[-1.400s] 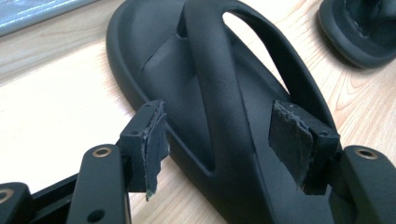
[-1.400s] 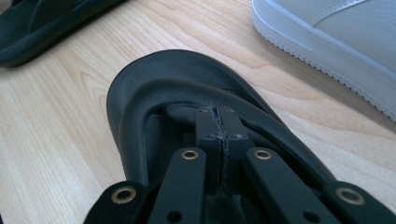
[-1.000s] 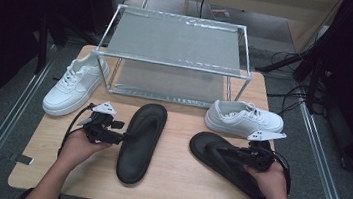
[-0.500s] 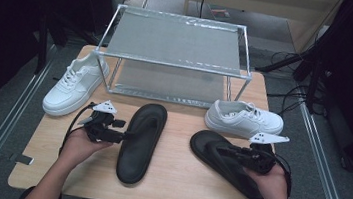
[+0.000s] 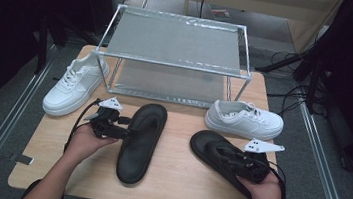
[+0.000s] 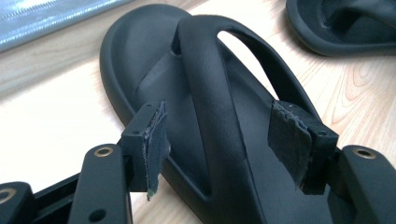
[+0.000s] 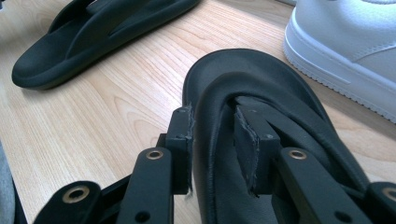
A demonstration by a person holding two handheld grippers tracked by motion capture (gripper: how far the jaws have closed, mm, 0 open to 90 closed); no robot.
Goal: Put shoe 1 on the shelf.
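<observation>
Black foam sandals lie on the wooden surface (image 5: 175,180), one in front of each of our hands. We hold the left gripper (image 5: 123,126) level at the left sandal (image 5: 140,143), which lies lengthwise near the middle of the surface, toe toward the metal rack (image 5: 174,59). In the left gripper view its jaws stand wide, one on either side of the sandal's strap (image 6: 210,98), and the pads (image 6: 156,140) are clear of it, so nothing is gripped there.

We hold the right gripper (image 5: 230,158) over the right sandal (image 5: 219,152), which lies slantwise at the right front of the surface. In the right gripper view its jaws straddle the raised strap (image 7: 212,116) of that sandal (image 7: 261,84). The jaws have just been opening, and the strap sits between them; the pad (image 7: 247,140) on the right stands off the strap with a gap, while the other one looks close against it, though we cannot tell whether it touches. We read this gripper as open around the strap rather than clamped on it.

One white sneaker (image 5: 73,85) rests at the left edge of the surface beside the rack's leg. Another white sneaker (image 5: 245,120) sits just behind the right sandal, near it but apart.
</observation>
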